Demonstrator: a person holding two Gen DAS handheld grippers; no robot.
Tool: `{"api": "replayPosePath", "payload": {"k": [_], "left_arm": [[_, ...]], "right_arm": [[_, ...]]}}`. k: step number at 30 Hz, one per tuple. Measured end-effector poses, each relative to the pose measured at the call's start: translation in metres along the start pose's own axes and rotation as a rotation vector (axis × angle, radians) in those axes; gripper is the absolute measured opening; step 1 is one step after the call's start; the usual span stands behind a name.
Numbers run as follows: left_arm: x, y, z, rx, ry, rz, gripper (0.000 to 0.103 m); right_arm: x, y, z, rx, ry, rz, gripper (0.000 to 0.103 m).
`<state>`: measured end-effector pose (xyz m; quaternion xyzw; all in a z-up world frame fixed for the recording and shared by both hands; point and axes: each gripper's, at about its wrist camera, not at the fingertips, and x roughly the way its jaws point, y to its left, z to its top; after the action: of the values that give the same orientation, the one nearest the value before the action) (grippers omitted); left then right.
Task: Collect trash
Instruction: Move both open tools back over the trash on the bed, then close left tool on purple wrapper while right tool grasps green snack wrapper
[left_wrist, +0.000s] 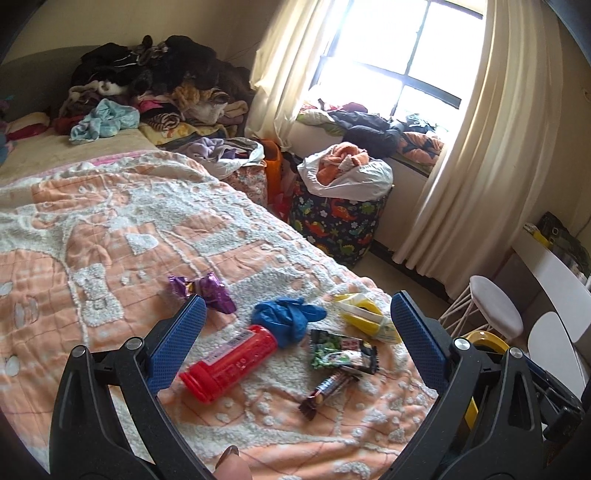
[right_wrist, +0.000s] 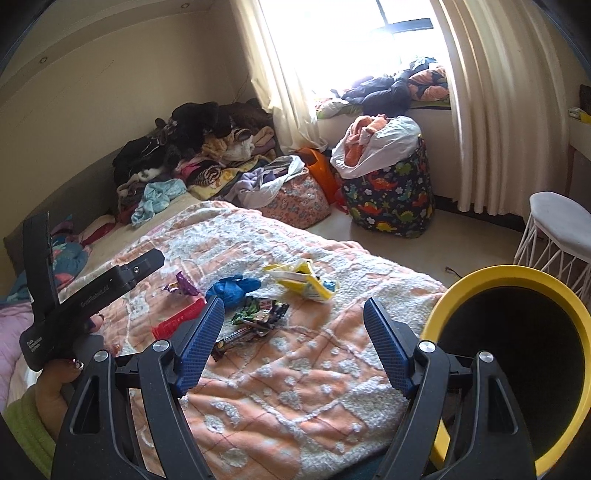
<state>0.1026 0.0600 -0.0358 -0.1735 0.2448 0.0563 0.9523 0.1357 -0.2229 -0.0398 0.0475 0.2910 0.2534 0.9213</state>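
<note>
— What lies on the bed?

— A scatter of trash on the peach-and-white blanket: a red plastic tube on its side, a crumpled blue glove touching its far end, a purple foil wrapper off to the left, a yellow plastic bag to the right, a green-and-black snack packet and a dark candy-bar wrapper nearest the camera.

— And the grippers?

— The left gripper hovers above the pile, its blue-padded fingers spread wide and holding nothing; the tube and glove sit in the gap as seen from its camera. The right gripper is likewise agape and empty, over the blanket's near part, with a yellow-rimmed bin just beside it at right.

— The room behind?

— Heaped clothes at the bed's far end, a dinosaur-print hamper under the curtained window, a white stool nearby.
</note>
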Motion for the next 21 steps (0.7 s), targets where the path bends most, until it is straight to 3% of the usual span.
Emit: {"api": "replayPosePath", "payload": {"k": [15,21], "left_arm": [[0.023,0.064,0.002,-0.097,0.026,0.105,0.092],[0.037,0.089,0.004,-0.173,0.057,0.108,0.092]], "right_arm": [[0.065,0.026,-0.003,-0.031,0.117,0.034,0.075],[0.086,0.027,-0.004,-0.025,0.151,0.039,0.075]]}}
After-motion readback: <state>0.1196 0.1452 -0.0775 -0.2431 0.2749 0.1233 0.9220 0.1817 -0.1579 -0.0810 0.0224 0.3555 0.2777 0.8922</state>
